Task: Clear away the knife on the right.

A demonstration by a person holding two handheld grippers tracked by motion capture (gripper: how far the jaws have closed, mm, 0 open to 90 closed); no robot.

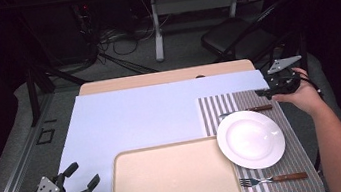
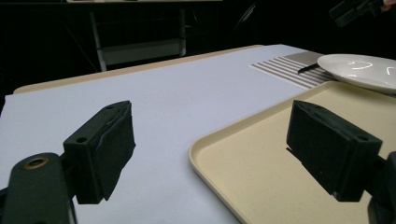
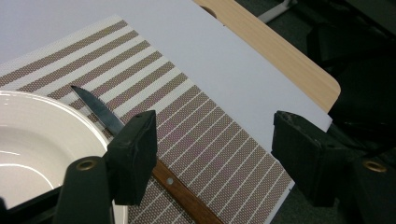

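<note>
1. The right gripper [image 1: 265,94] hovers over the far right corner of the striped placemat [image 1: 240,102]. Its jaws stand wide apart with nothing pressed between the pads. In the right gripper view [image 3: 212,151] one jaw hangs just above the knife, the other over the placemat's outer edge.
2. The left gripper [image 1: 82,175] is held low at the near left corner of the worktop [image 1: 126,117]. Its jaws are spread wide and empty; in the left gripper view [image 2: 210,149] they frame the edge of the tray.
3. The worktop is covered by a pale sheet, with a strip of wood showing along the far edge.
4. The beige tray [image 1: 170,182] lies at the near middle, empty, its right edge touching the placemat.
5. The placemat, brown and white in stripes, lies along the worktop's right side.
6. The white plate [image 1: 250,139] sits on the placemat, its left rim overlapping the corner of the tray.
7. The fork [image 1: 273,179], with a wooden handle, lies on the placemat near the person, tines pointing left.
8. The knife [image 1: 246,110], also wooden-handled, lies just beyond the plate, blade pointing left. In the right gripper view [image 3: 100,112] its blade runs close along the plate's rim.
</note>
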